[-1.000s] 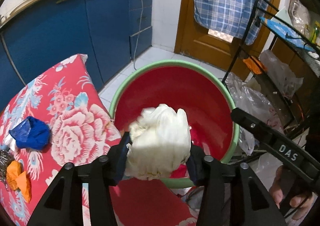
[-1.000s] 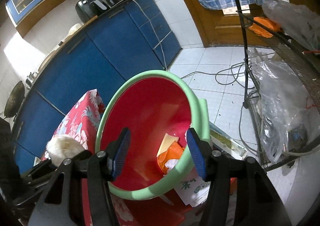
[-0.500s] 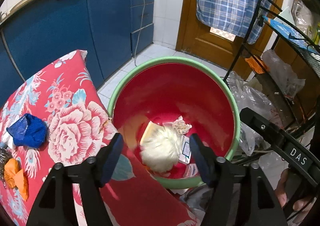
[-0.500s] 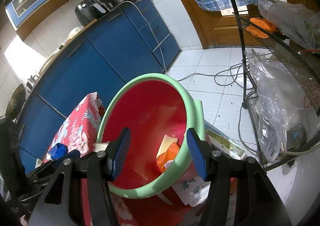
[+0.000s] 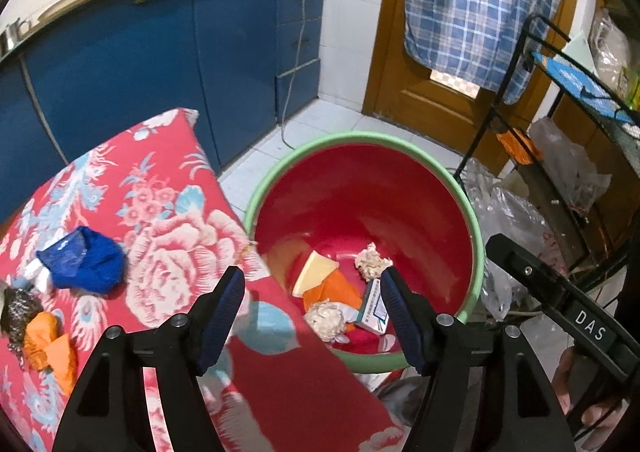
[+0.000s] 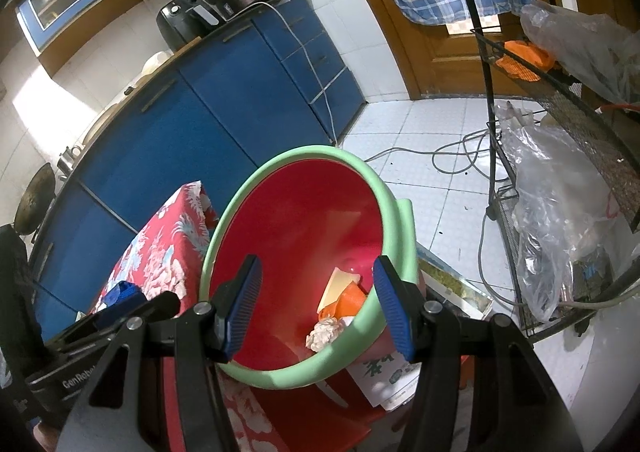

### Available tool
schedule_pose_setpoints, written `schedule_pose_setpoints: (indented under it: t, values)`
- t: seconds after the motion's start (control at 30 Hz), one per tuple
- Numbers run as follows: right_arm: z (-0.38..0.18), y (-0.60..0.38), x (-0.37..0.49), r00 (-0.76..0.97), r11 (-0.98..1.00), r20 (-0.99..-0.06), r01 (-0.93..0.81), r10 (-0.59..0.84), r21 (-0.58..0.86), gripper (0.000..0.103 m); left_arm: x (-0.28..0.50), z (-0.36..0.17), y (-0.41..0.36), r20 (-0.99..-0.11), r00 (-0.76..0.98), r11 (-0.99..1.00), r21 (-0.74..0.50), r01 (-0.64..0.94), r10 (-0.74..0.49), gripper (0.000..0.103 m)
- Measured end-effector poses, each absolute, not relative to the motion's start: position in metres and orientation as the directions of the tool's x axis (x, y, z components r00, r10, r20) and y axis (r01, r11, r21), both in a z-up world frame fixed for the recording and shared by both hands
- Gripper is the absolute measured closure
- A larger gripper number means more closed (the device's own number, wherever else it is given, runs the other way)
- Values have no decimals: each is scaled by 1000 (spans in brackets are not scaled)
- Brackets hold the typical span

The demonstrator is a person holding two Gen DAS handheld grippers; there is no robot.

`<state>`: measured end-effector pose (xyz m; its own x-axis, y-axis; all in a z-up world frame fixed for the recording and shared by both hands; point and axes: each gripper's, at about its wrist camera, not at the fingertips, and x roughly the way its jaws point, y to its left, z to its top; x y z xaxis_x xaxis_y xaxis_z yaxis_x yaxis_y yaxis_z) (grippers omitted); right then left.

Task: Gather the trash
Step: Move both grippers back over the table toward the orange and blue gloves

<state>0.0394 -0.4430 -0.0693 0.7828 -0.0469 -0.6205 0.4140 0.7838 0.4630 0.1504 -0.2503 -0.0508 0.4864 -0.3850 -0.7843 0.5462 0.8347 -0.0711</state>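
The left gripper [image 5: 312, 306], jaws spread and just opened with nothing between, hangs at lower centre over the red bin [image 5: 474, 252], while the right gripper [image 6: 316, 302] is spread too.

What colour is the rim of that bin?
Pale green, around a red inside; the bin's rim shows best in the right wrist view.

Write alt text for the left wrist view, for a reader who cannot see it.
The left gripper hangs open and empty above a red bin with a green rim holding crumpled paper, a small box and orange scraps. Left of it, a blue wad and an orange wrapper lie on a floral cloth.
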Motion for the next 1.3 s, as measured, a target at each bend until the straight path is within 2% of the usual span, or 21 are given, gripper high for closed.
schedule_pose_setpoints:
  t: [0.33,0.8,1.3]
  values:
    - [-55,-410,47,791,827,-612,347,-5,442,40,157,-33,-200,-758,562,891,-57,450,-332,31]
    - [-46,-351,81,771,894,-628,206,102,397,39,189,-13,-96,-723,675,981,-22,194,-150,31]
    - [-40,-276,134,723,946,-661,32,201,323,36,191,-27,-36,-746,659,995,-79,61,-99,31]
